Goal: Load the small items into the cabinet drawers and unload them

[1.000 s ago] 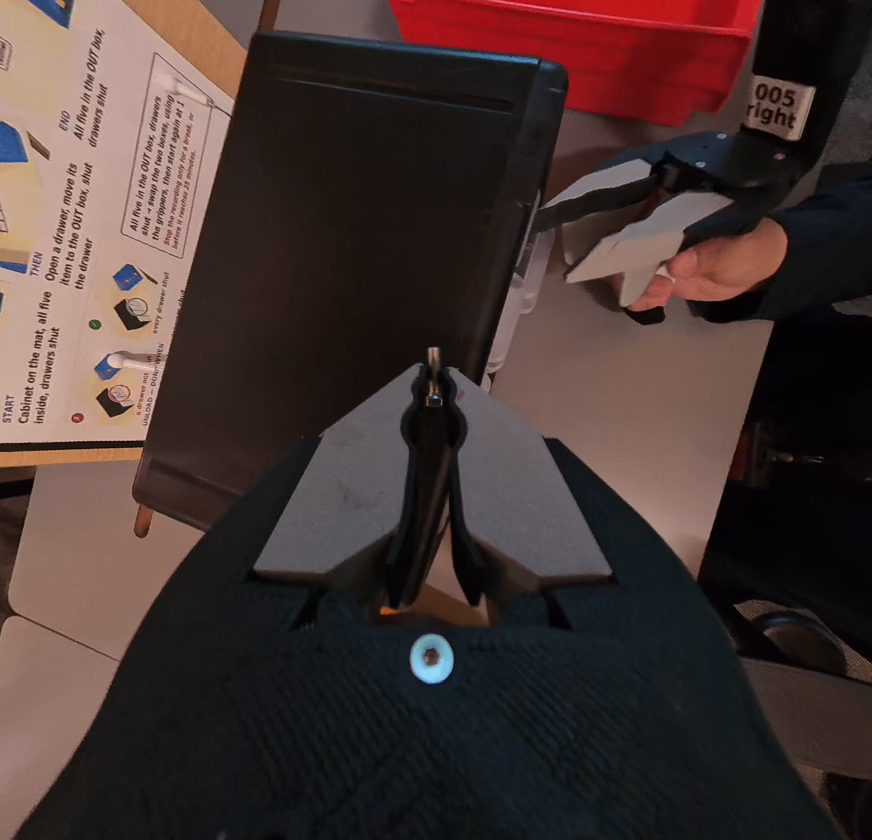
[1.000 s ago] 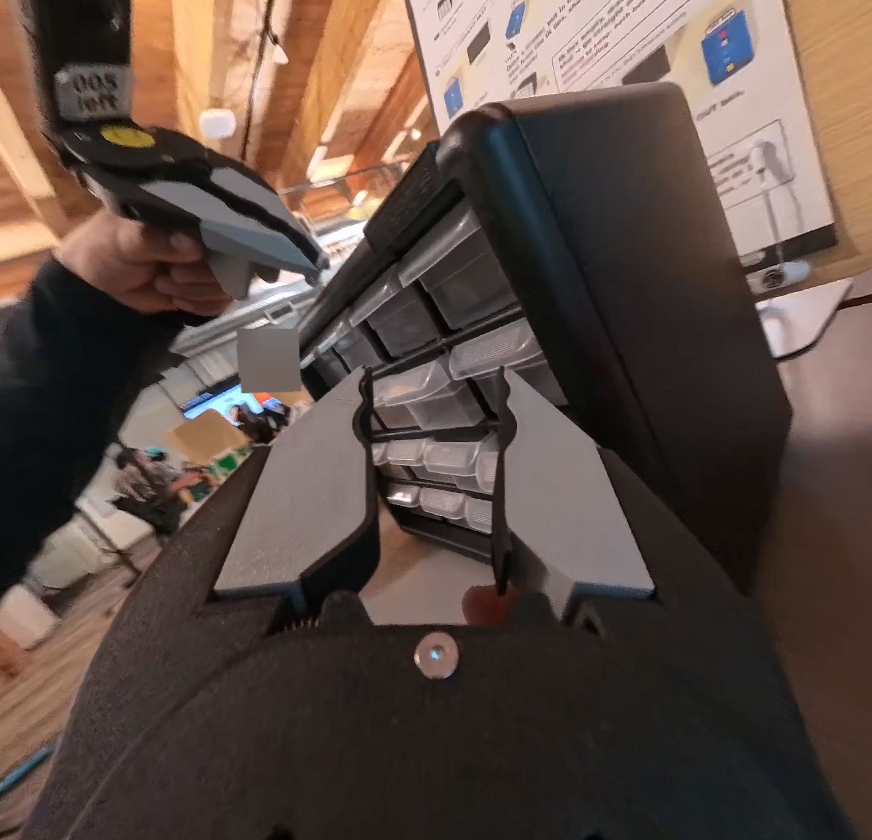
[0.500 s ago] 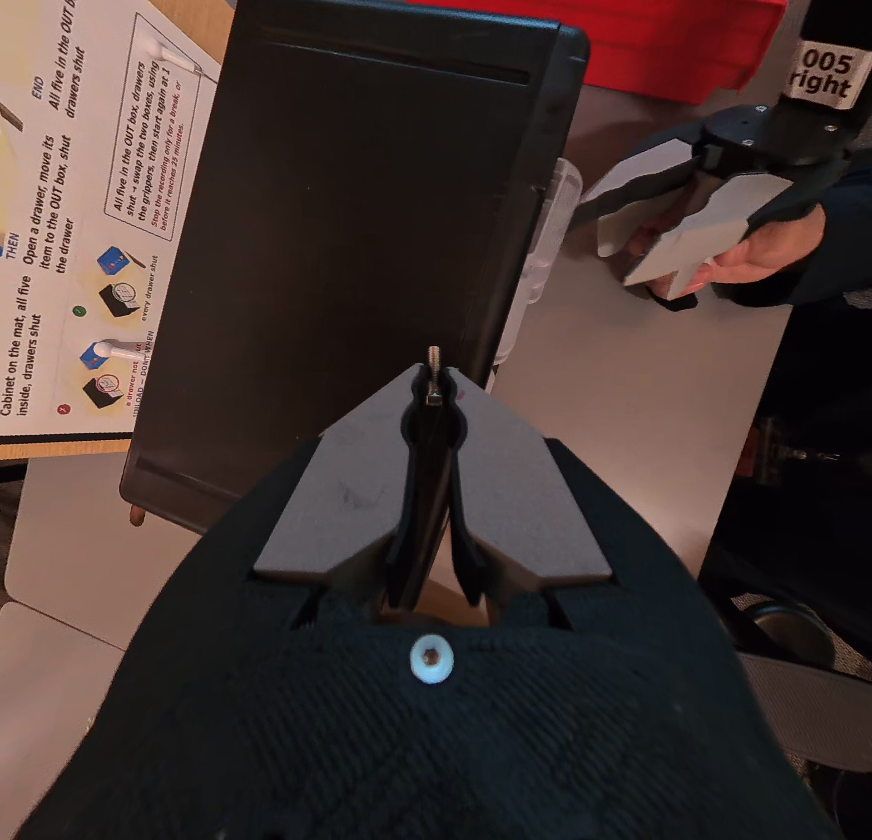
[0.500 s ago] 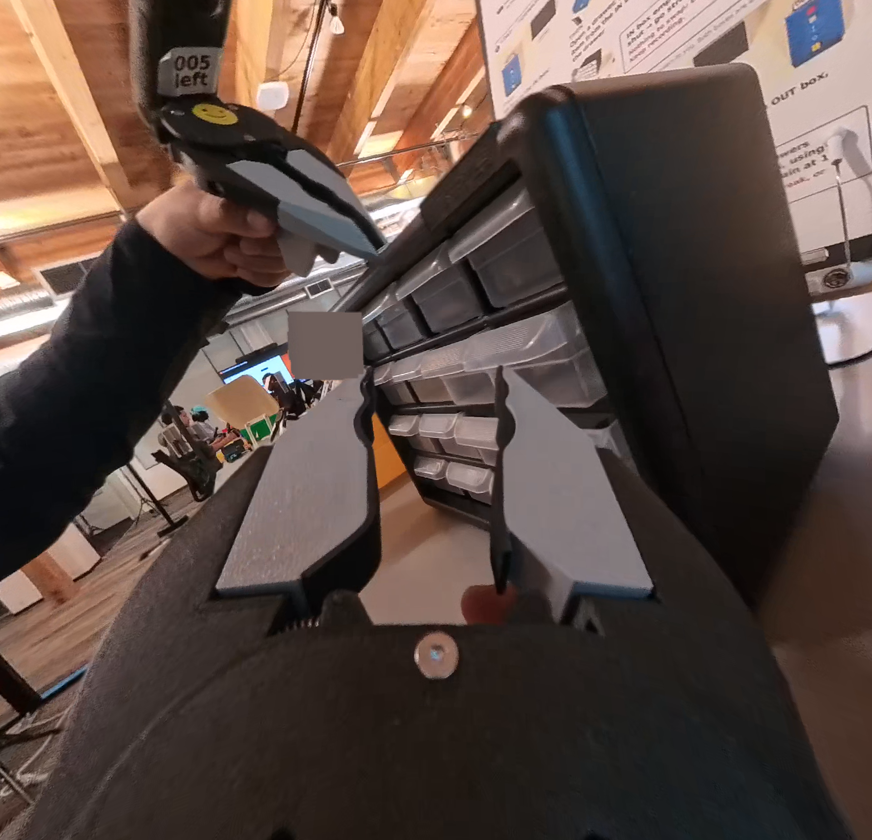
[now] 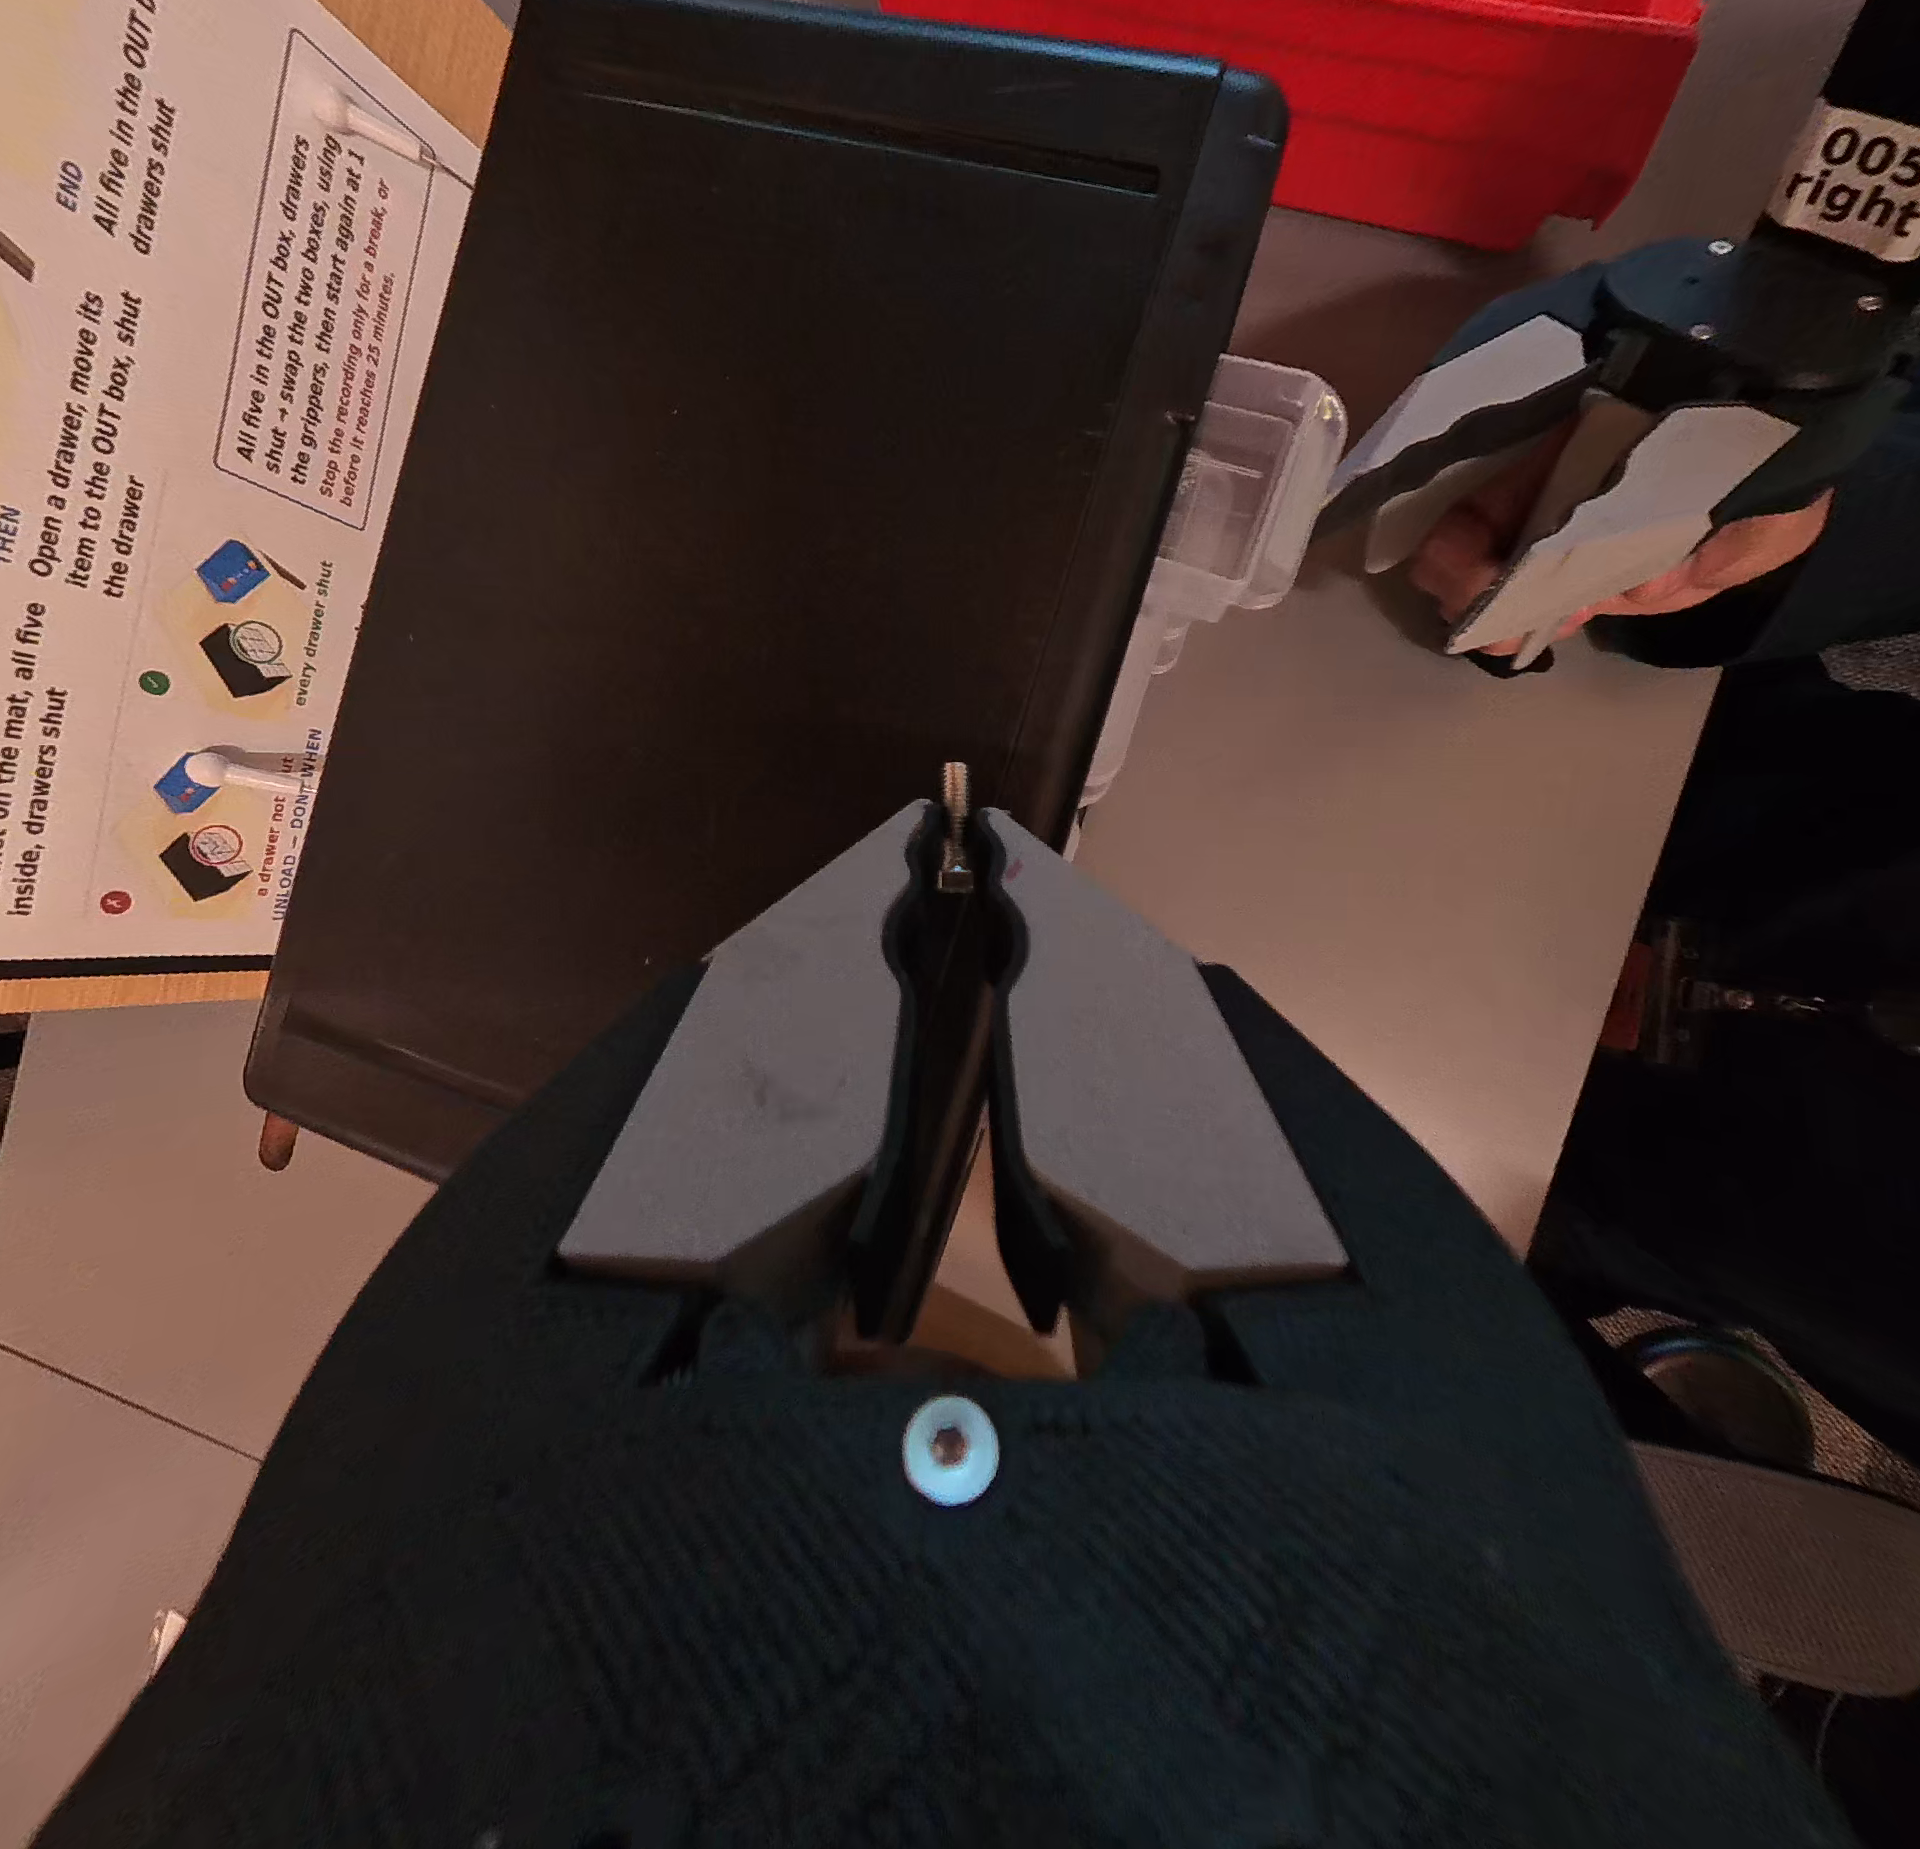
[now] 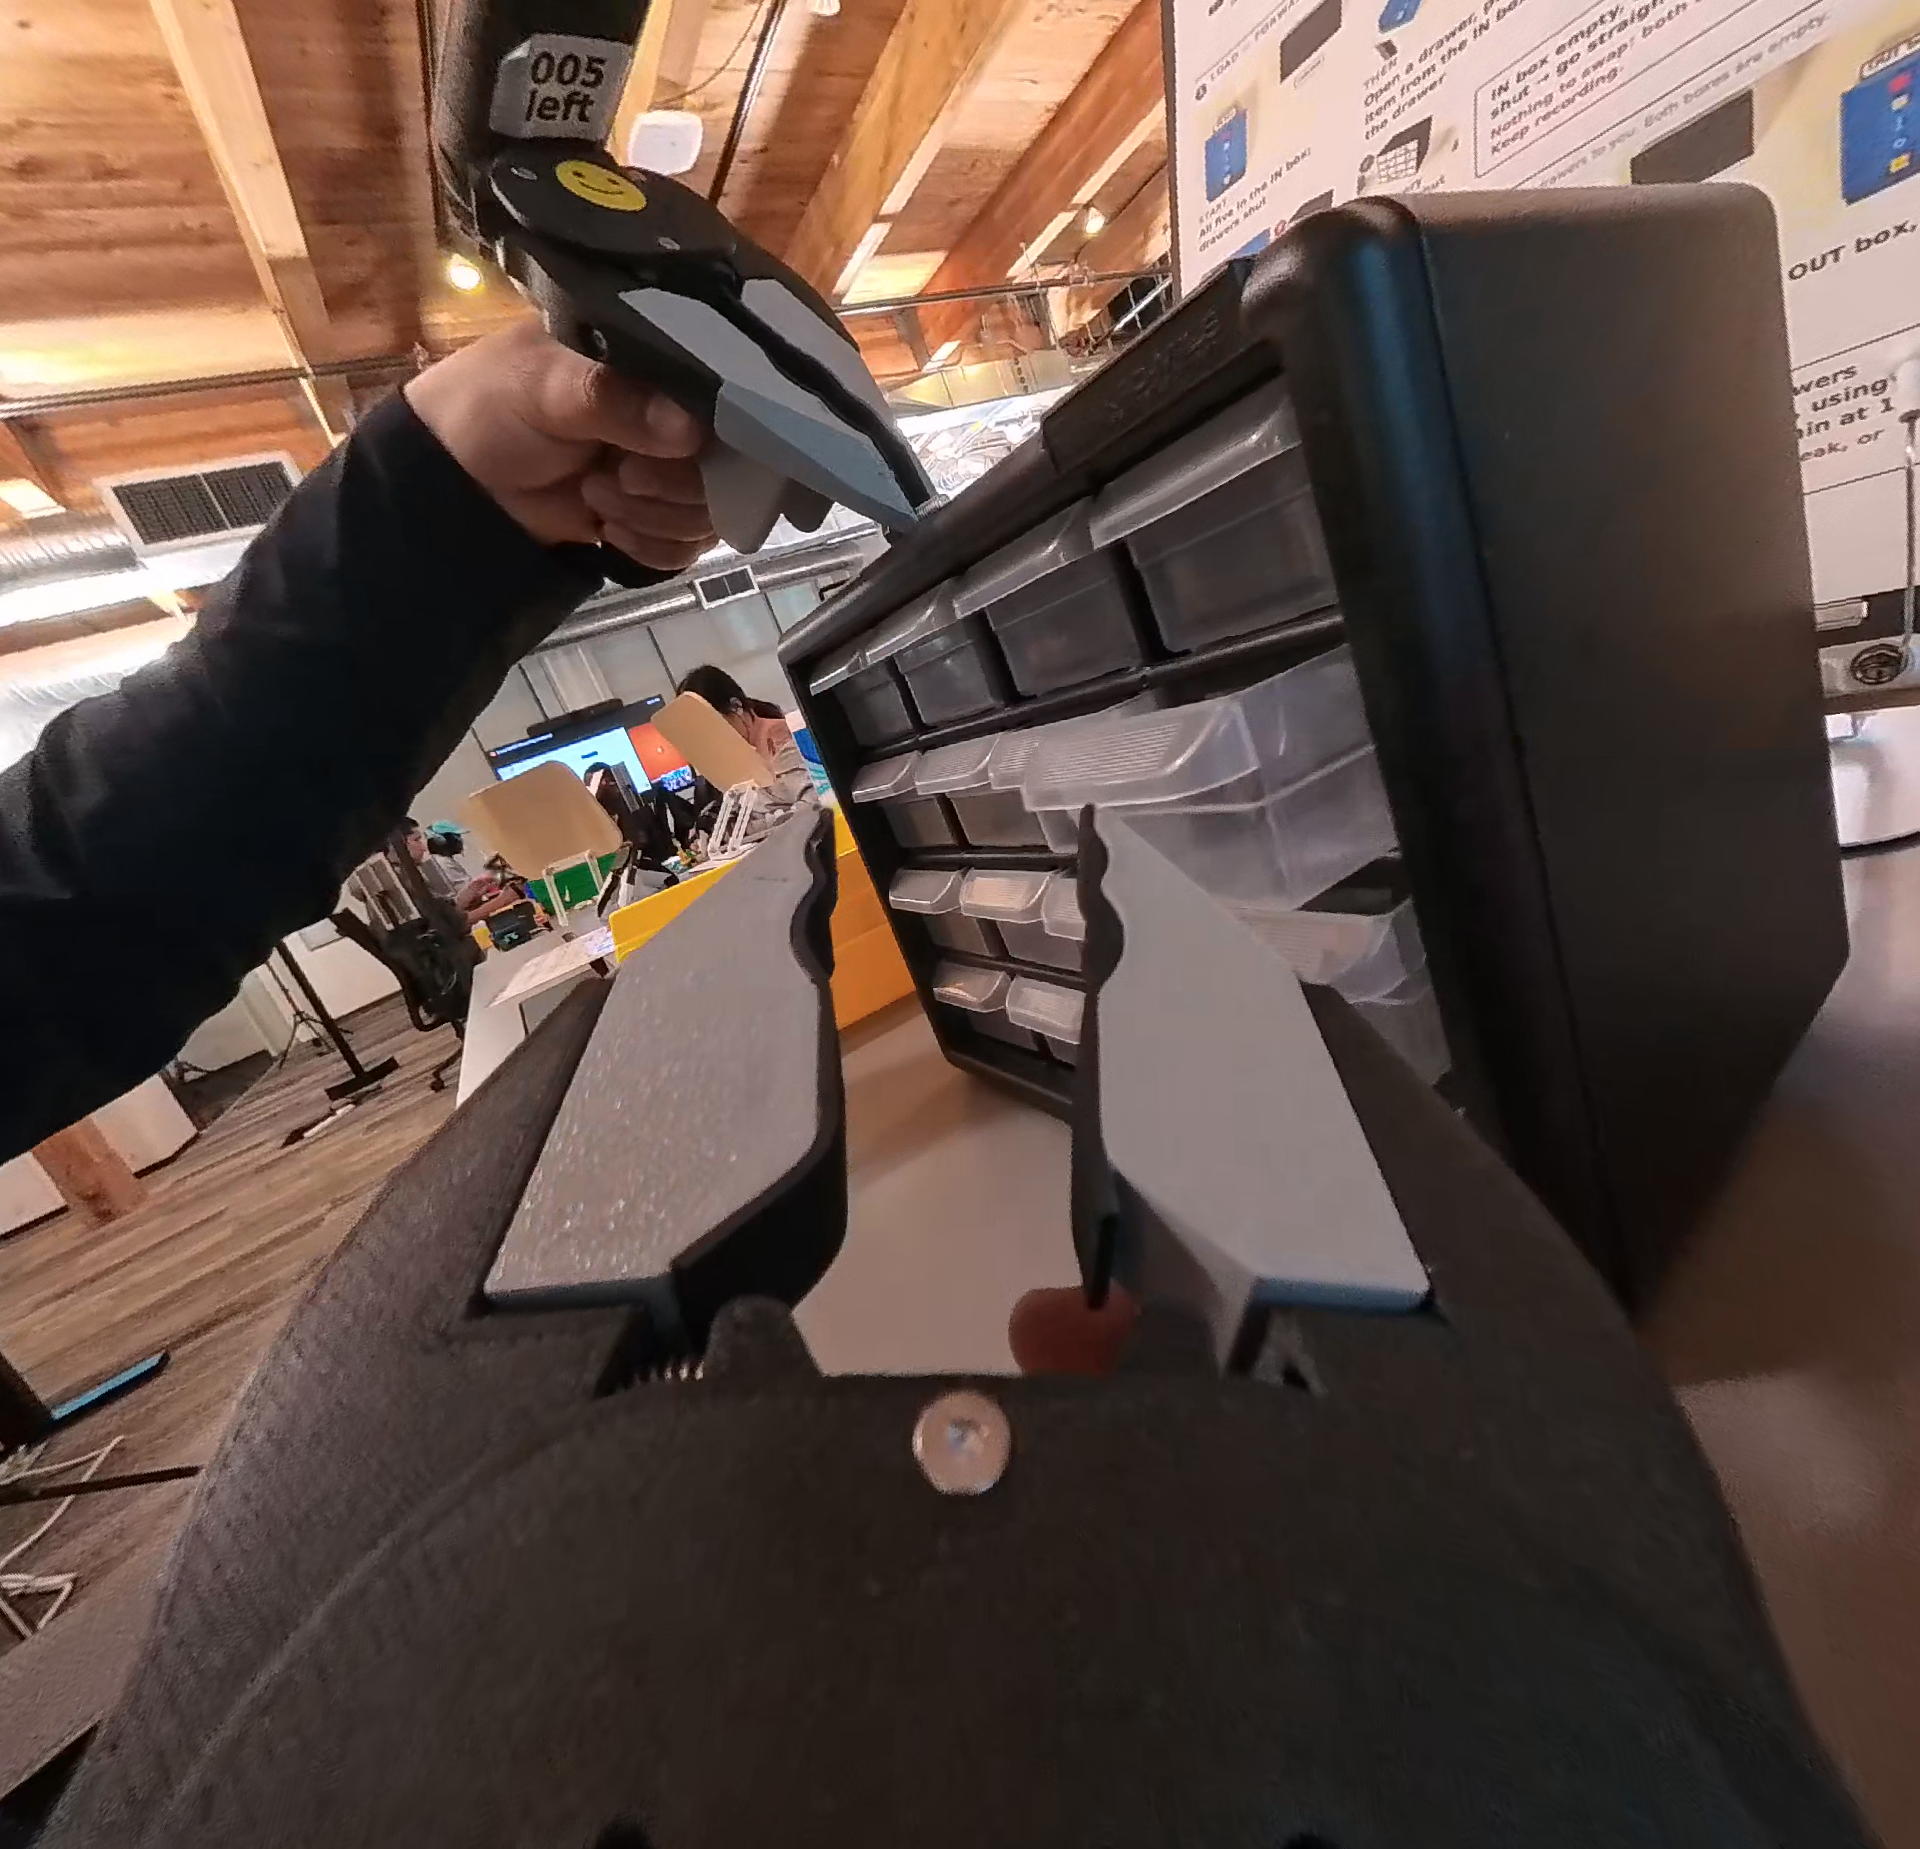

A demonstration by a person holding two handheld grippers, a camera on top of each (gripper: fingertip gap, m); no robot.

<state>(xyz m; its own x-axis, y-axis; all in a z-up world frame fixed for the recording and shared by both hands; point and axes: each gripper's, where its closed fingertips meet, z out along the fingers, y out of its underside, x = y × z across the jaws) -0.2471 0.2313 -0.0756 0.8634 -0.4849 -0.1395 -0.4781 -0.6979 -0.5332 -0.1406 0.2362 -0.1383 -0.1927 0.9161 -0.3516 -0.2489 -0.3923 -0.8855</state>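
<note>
1. I see a small silver threaded metal screw clamped between the pads of the left gripper, its threaded end projecting past the tips.
2. The left gripper hangs over the top of the black plastic drawer cabinet, near its front edge.
3. One clear plastic drawer in the second row stands pulled out.
4. My right gripper is open and bare, just in front of that drawer.
5. A red plastic bin sits behind the cabinet on the grey table.
</note>
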